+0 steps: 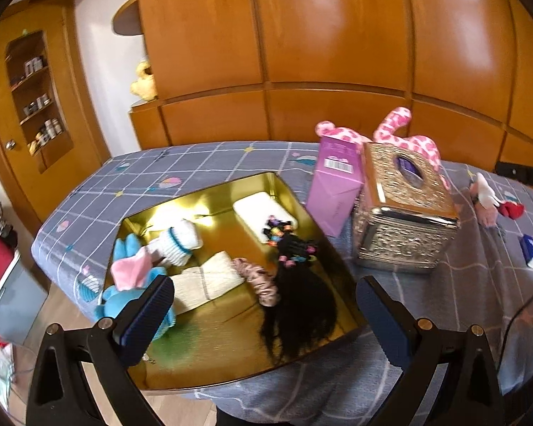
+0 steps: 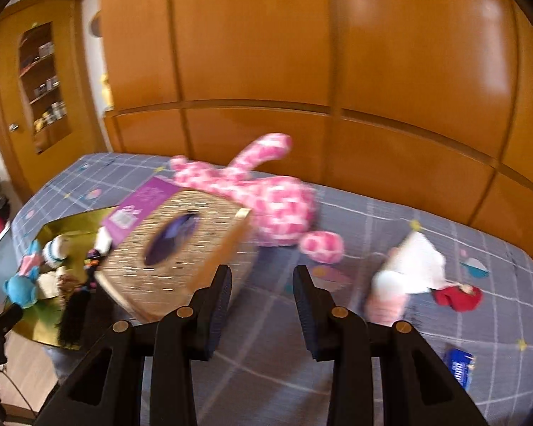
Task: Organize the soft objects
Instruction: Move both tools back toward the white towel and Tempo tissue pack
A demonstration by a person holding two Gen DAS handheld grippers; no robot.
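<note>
- Tray [image 1: 209, 365]: glossy gold metal, mirror-smooth.
- Tissue box [image 1: 405, 220]: shiny, embossed, rough-textured.
- Pink toy [image 2: 277, 209]: fuzzy plush.
- Bedsheet [image 1: 202, 159]: matt cloth.
- Wardrobe [image 1: 323, 35]: glossy varnished wood.

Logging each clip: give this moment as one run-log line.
left claw: open, empty, over gold tray | right claw: open, empty, facing pink plush | plush on bed, outside tray

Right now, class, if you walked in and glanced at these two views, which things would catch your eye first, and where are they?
The shiny gold tray at the near left edge of the bed stands out, crowded with soft things: a blue plush toy, a black wig and a white sock. Beside it stands an ornate gold tissue box, with a pink spotted plush sprawled behind it. Both the left gripper and right gripper hang open, holding nothing.
</note>
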